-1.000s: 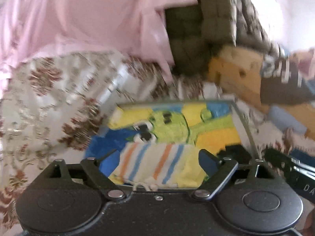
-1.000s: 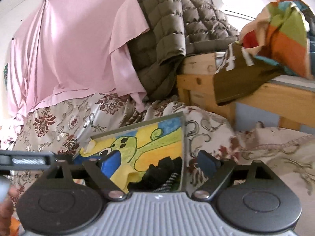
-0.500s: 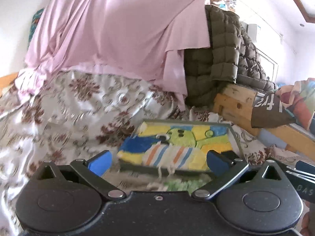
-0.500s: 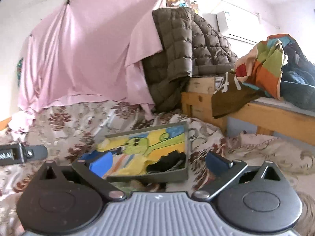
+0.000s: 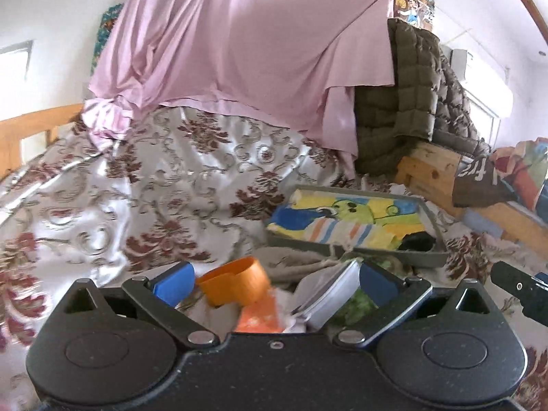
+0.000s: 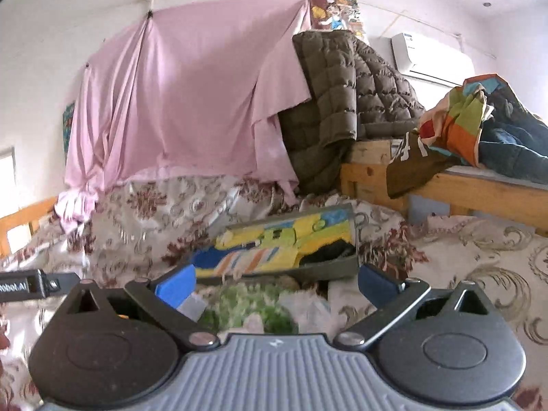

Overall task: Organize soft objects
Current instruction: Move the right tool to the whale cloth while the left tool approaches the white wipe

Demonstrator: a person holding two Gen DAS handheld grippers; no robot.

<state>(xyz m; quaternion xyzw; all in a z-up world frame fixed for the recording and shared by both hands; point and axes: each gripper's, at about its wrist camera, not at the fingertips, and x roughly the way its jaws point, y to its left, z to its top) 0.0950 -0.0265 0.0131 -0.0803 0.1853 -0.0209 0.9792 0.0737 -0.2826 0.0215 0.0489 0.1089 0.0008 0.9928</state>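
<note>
A bed (image 5: 178,185), spread with a shiny floral cover. On it a grey tray (image 5: 352,245) sits tilted over the folds, a striped cloth (image 5: 342,231) inside. Just in front of the tray lie an orange cup (image 5: 236,282), a white box (image 5: 328,294) and a green fluffy bundle (image 6: 253,304). A pink sheet (image 5: 239,44) drapes onto the far edge.
</note>
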